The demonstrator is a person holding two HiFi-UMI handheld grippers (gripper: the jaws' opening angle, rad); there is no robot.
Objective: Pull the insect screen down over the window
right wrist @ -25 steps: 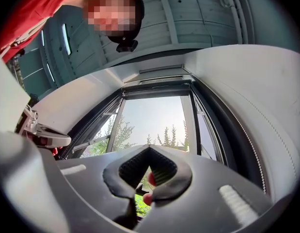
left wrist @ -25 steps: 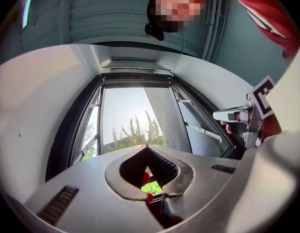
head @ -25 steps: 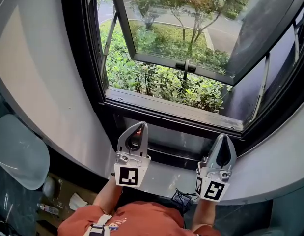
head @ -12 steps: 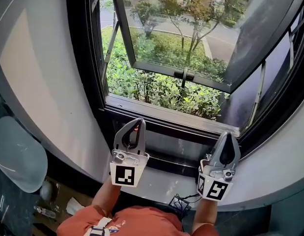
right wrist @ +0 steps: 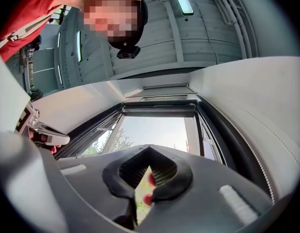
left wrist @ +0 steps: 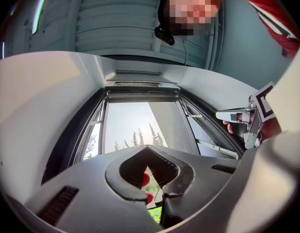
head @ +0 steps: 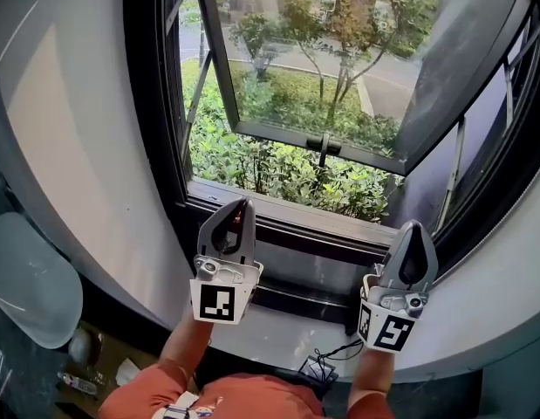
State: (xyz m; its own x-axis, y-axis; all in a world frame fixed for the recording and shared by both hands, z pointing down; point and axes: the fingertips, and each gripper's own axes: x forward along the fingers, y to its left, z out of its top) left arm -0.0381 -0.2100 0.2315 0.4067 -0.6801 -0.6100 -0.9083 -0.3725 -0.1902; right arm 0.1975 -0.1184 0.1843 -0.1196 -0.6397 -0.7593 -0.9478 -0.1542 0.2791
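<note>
both grippers are clenched shut and empty: the left gripper (head: 239, 209) and right gripper (head: 415, 230) point up before the open window (head: 291, 209). the insect screen (left wrist: 142, 98) seems rolled into the dark bar across the frame's top, well above both tips. it is probably light, tearable mesh on a stiff, sprung rail, so grip the rail's lower edge, 1 gripper toward each end.

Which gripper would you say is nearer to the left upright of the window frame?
Left. The left gripper is raised just right of and below the left upright; the right gripper is far across, by the frame's other side.
</note>
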